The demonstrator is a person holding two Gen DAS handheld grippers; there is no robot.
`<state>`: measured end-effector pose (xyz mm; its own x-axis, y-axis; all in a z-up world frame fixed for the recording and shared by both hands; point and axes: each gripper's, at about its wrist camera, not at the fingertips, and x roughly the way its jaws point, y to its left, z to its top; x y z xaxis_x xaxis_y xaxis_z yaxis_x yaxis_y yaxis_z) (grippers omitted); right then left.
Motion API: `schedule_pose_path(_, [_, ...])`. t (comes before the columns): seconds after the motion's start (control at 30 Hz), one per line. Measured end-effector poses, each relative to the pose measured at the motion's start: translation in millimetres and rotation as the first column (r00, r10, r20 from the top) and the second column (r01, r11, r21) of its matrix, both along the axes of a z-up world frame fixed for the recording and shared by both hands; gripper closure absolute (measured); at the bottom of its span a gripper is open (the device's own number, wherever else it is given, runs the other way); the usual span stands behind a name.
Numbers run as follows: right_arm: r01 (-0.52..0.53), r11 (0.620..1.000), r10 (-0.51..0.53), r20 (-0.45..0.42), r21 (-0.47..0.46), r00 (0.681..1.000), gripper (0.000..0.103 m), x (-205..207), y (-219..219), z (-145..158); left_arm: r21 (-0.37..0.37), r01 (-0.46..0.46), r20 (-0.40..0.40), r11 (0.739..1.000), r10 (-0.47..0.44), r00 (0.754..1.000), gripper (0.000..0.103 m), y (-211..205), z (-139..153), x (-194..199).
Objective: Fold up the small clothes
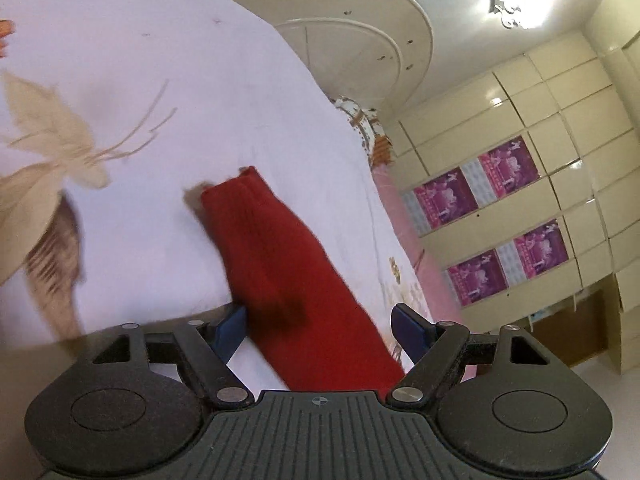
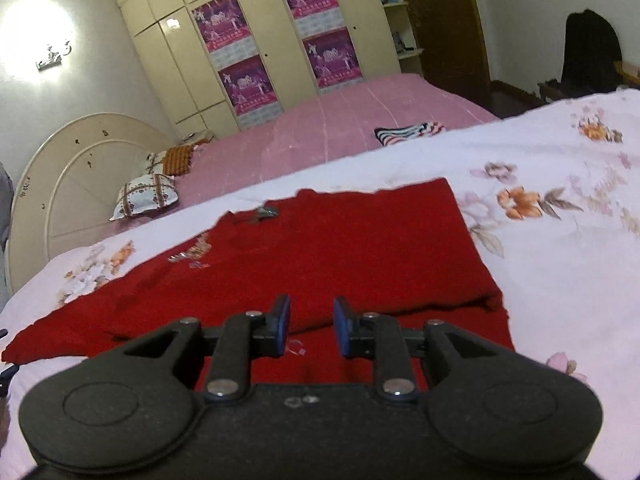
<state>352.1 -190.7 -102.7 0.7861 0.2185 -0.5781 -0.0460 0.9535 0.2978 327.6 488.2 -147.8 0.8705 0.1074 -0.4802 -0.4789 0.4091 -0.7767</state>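
Left wrist view: left gripper [image 1: 324, 326] is straddling the red sweater's sleeve [image 1: 292, 280], jaws spread — right gripper [image 2: 308, 330] is hovering parted over the red sweater [image 2: 320, 248].

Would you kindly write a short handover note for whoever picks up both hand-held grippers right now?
Left hand-held gripper: open wide, empty, straddling the red sleeve that lies out across the floral sheet.
Right hand-held gripper: open, narrower gap, empty, low over the red sweater.
Sweater lies on the sheet, near edge looks partly folded over.
Done: at most a first fold.
Left: likely fold the sleeve in, then finish folding the body.
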Motion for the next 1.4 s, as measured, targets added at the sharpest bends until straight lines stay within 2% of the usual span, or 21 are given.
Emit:
schedule_pose_path(0.03, [0.001,1.000,-0.001,0.001,-0.003,1.000,0.079,-1,2,4,0.012,0.006,-0.002,1.000,-0.006,1.000,0.032,4,0,4])
schedule_pose_path(0.07, [0.004,1.000,-0.004,-0.001,-0.003,1.000,0.079,-2,4,7,0.027,0.005,-0.028,1.000,-0.005,1.000,0.053,6,-1,7])
schedule_pose_path(0.1, [0.007,1.000,-0.007,-0.005,-0.001,1.000,0.079,0,4,5,0.040,0.005,-0.054,0.999,-0.003,0.999,0.065,10,-3,11])
schedule_pose_path(0.13, [0.011,1.000,-0.011,-0.008,0.002,1.000,0.079,-5,3,7,0.035,0.006,-0.067,0.999,-0.004,0.998,0.090,15,-6,15])
schedule_pose_path(0.17, [0.014,1.000,-0.014,-0.012,0.004,1.000,0.079,-11,3,21,0.009,0.012,-0.069,1.000,-0.011,0.998,0.094,20,-12,17])
schedule_pose_path(0.23, [0.022,1.000,-0.022,-0.017,0.009,1.000,0.079,-17,5,28,0.033,0.031,-0.059,0.999,-0.029,0.998,0.095,15,-7,19])
schedule_pose_path(0.33, [0.039,0.999,-0.038,-0.023,0.025,0.999,0.079,-31,4,36,0.181,0.167,-0.016,0.969,-0.167,0.986,0.095,-25,36,32])
schedule_pose_path(0.4, [0.052,0.998,-0.051,-0.028,0.043,0.998,0.079,-34,1,35,0.272,0.265,0.009,0.925,-0.278,0.961,0.095,-66,68,51])
schedule_pose_path(0.47, [0.066,0.996,-0.064,-0.035,0.061,0.997,0.079,-36,-2,33,0.357,0.376,0.000,0.855,-0.403,0.915,0.095,-118,97,74])
schedule_pose_path(0.6, [0.077,0.994,-0.075,-0.020,0.076,0.997,0.079,-46,-11,37,0.433,0.554,-0.023,0.711,-0.605,0.796,0.095,-244,122,115])
schedule_pose_path(0.77, [0.111,0.991,-0.111,-0.002,0.072,0.994,0.079,-64,-41,42,0.432,0.703,-0.109,0.565,-0.741,0.663,0.095,-382,103,146])
schedule_pose_path(0.83, [0.129,0.988,-0.129,-0.004,0.085,0.992,0.078,-69,-58,41,0.406,0.748,-0.155,0.525,-0.767,0.623,0.095,-421,94,158])
schedule_pose_path(0.9, [0.152,0.984,-0.151,-0.013,0.094,0.988,0.078,-72,-72,38,0.380,0.797,-0.233,0.470,-0.785,0.574,0.094,-458,76,168])
schedule_pose_path(0.93, [0.160,0.981,-0.159,-0.020,0.109,0.987,0.076,-73,-78,35,0.376,0.822,-0.287,0.429,-0.789,0.543,0.094,-474,66,170])
schedule_pose_path(1.0, [0.163,0.975,-0.158,-0.045,0.149,0.986,0.069,-70,-89,28,0.456,0.800,-0.316,0.390,-0.769,0.556,0.086,-496,71,138])
schedule_pose_path(1.03, [0.159,0.973,-0.153,-0.053,0.165,0.987,0.065,-68,-91,26,0.466,0.806,-0.317,0.365,-0.782,0.538,0.065,-493,77,132])
schedule_pose_path(1.07, [0.149,0.972,-0.141,-0.056,0.184,0.988,0.058,-66,-91,23,0.472,0.804,-0.298,0.362,-0.793,0.532,0.045,-483,83,124])
schedule_pose_path(1.13, [0.119,0.969,-0.109,-0.059,0.216,0.992,0.056,-58,-87,19,0.569,0.739,-0.272,0.361,-0.766,0.583,0.034,-463,104,100])
schedule_pose_path(1.23, [0.075,0.960,-0.058,-0.071,0.271,0.996,0.056,-38,-72,12,0.636,0.679,-0.316,0.366,-0.680,0.662,0.034,-413,120,75])
schedule_pose_path(1.3, [0.045,0.946,-0.015,-0.096,0.321,0.995,0.056,-20,-61,9,0.677,0.645,-0.380,0.354,-0.583,0.718,0.034,-375,120,61])
schedule_pose_path(1.4, [0.045,0.950,0.014,-0.185,0.310,0.983,0.055,2,-41,4,0.643,0.645,-0.426,0.412,-0.507,0.749,0.034,-325,110,52])
